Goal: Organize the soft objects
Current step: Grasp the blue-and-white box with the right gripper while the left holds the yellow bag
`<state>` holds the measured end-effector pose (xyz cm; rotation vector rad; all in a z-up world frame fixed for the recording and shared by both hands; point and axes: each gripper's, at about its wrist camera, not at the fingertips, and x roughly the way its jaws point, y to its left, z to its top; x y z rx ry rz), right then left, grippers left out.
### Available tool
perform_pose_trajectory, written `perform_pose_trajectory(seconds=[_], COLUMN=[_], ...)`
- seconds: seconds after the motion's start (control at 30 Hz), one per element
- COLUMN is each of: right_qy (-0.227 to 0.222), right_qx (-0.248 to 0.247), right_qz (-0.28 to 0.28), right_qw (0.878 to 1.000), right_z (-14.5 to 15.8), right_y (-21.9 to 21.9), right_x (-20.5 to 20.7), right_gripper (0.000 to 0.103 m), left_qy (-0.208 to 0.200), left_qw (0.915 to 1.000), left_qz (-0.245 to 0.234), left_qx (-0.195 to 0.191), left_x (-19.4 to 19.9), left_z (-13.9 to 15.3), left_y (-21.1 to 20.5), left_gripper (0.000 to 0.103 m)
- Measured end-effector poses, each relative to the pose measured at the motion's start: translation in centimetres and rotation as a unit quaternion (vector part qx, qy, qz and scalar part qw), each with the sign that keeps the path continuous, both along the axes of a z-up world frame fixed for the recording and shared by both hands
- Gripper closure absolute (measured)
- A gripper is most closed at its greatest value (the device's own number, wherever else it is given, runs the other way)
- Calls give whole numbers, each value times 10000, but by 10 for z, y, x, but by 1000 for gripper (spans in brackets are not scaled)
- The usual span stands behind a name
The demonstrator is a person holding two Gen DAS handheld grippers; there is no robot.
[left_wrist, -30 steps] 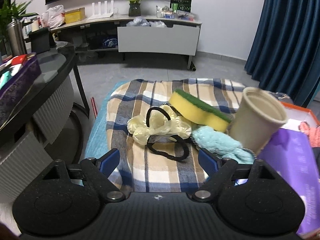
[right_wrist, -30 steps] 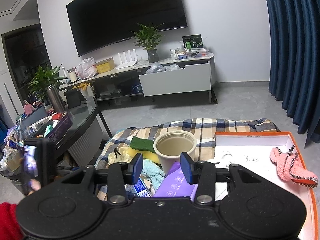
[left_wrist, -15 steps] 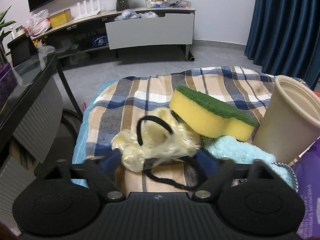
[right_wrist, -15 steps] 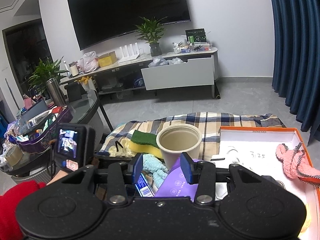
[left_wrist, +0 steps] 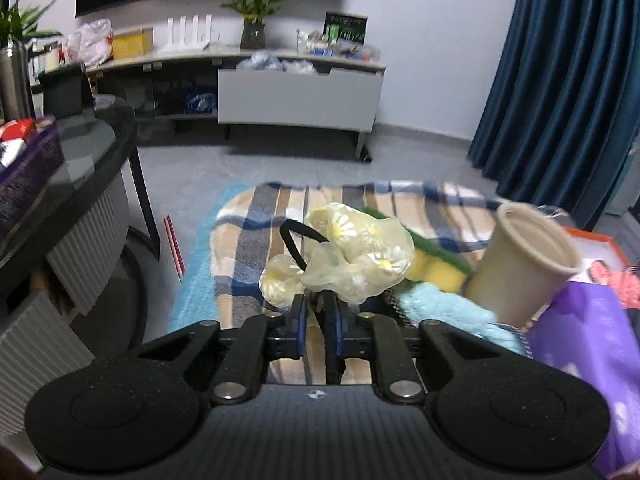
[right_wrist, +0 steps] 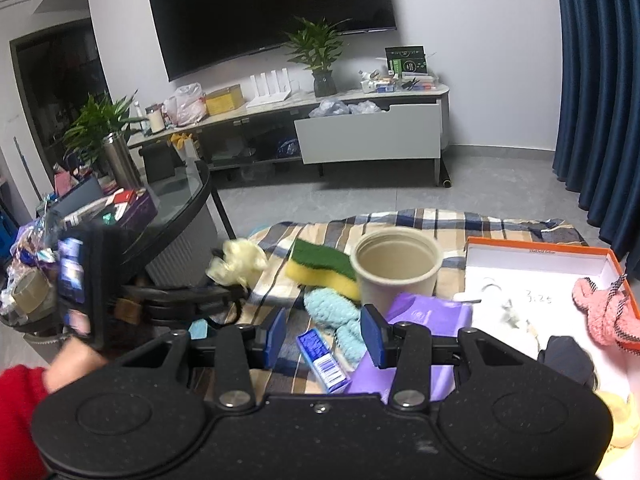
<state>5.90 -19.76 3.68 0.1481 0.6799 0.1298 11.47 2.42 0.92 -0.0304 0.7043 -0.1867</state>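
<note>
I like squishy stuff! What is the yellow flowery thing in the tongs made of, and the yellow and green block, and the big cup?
Flowery scrunchie: looks like thin, sheer, slightly shiny fabric with printed daisies; it puckers and light shows through.

Sponge: seemingly soft yellow foam with a rough green scrubbing layer on top.

Cup: probably paper or pressed fibre; matte beige, with a thin rolled rim.

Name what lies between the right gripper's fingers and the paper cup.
In the right wrist view, a light-blue fluffy cloth and a purple pouch lie between the right gripper and the paper cup.
</note>
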Motion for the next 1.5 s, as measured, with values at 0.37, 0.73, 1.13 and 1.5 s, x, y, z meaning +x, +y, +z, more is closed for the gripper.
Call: perform_pose_trajectory(seconds=[0.37, 0.73, 1.13, 1.5], right_qy=[492, 1214, 1327, 1171], right_qx=[-334, -1228, -2793, -2378], right_qz=[158, -30, 334, 717], right_qw=[9981, 9850, 9504, 9616], right_z=[-46, -75, -99, -85], right_y=[53, 73, 96, 94], right_x=[5, 63, 79, 76], right_gripper=[52, 52, 56, 74], left_qy=[-182, -115, -87, -22], left_qw=[9996, 9994, 9991, 9990], left_qz=[-120, -69, 145, 286], left_qx=[-206, -322, -377, -339], left_x=[-44, -49, -53, -54], left_z=[14, 8, 2, -1], left_y=[9, 20, 29, 37], left_gripper=[87, 87, 87, 87])
